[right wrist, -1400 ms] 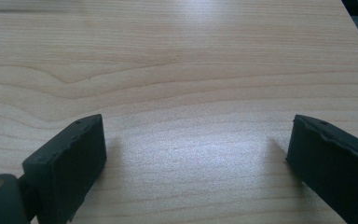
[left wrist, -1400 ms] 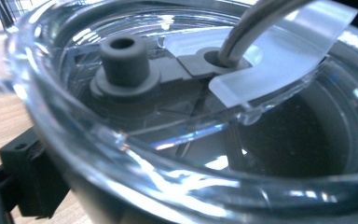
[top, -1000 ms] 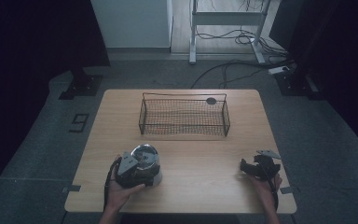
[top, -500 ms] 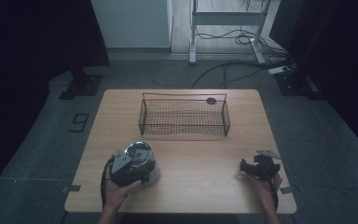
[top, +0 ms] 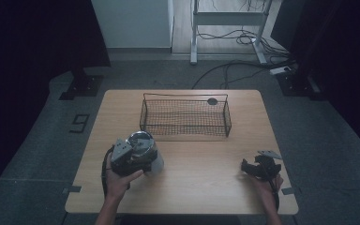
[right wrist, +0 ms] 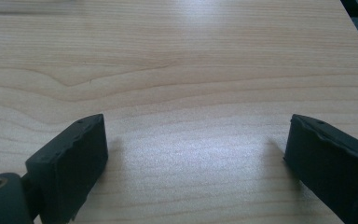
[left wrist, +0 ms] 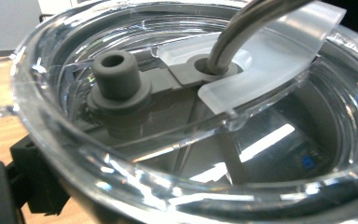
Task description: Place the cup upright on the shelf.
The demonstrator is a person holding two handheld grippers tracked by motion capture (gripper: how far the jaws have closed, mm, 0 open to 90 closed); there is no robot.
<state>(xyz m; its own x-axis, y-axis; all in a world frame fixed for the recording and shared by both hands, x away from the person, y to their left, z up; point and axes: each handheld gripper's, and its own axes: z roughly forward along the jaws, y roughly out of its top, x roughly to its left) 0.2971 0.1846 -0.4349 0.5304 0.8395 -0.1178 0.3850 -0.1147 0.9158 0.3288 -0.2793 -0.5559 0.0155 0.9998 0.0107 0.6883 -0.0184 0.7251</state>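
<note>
My left tongs (top: 138,157) hug a clear cup (top: 145,150) with a lid (left wrist: 205,93) and metal straw (left wrist: 242,28); it looks hard and slippery, so I hold its sides. My right tongs (right wrist: 196,158) rest wide apart on the table (right wrist: 177,56). Beyond sits a wire basket (top: 185,117).

The table (right wrist: 182,70) is pale, matt wood with visible grain. The lid (left wrist: 121,154) is clear, glossy plastic with a matt grey rubbery stopper (left wrist: 116,74). The basket (top: 185,117) is dark wire mesh.
</note>
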